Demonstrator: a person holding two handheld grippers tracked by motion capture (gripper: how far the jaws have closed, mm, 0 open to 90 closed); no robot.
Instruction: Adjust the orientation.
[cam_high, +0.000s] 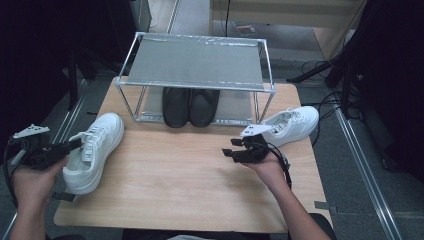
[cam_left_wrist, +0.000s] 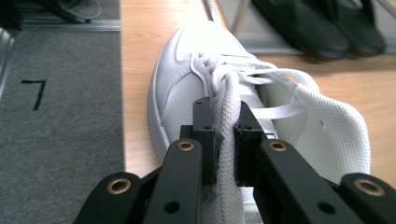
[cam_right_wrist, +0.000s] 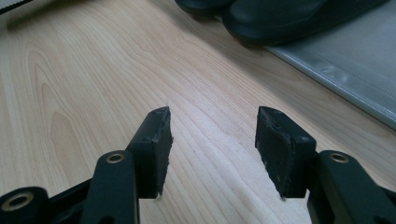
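A black "7" mark sits on the grey floor mat. On the table's left edge, the left gripper pinches a lace of the white sneaker — toe pointing toward the rack. The right gripper hovers spread — empty — above the table.

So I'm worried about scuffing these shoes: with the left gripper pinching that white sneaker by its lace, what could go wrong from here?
The left gripper holds the near white sneaker only by its lace, so pulling could undo the knot or let the shoe swing. That sneaker lies at the table's left edge and might drop off. The right gripper hangs open, supporting nothing.
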